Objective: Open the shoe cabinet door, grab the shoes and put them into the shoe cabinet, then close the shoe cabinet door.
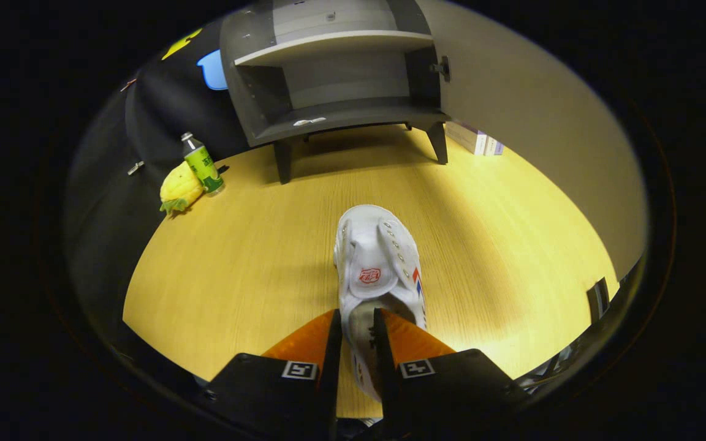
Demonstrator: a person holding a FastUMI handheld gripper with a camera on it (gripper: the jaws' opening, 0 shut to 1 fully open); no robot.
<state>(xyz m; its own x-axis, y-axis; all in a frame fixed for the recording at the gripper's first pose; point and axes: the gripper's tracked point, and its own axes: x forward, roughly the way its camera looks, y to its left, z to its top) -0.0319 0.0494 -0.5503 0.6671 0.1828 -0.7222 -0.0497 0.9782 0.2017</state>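
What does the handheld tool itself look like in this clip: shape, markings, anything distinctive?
The tongs are two wedge-shaped fingers tapering forward from a boxy black body. Each side of the body carries a small square black-and-white tag. No cables visible.

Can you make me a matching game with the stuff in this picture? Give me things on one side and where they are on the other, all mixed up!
Things:
1. white shoe
2. green bottle
3. shoe cabinet
4. boxes

Places:
A. beside the yellow plush toy
B. far across the table, door open
C. its heel end between the gripper's fingers
D. right of the cabinet's leg, by the wall

Pairs: 1-C, 2-A, 3-B, 4-D
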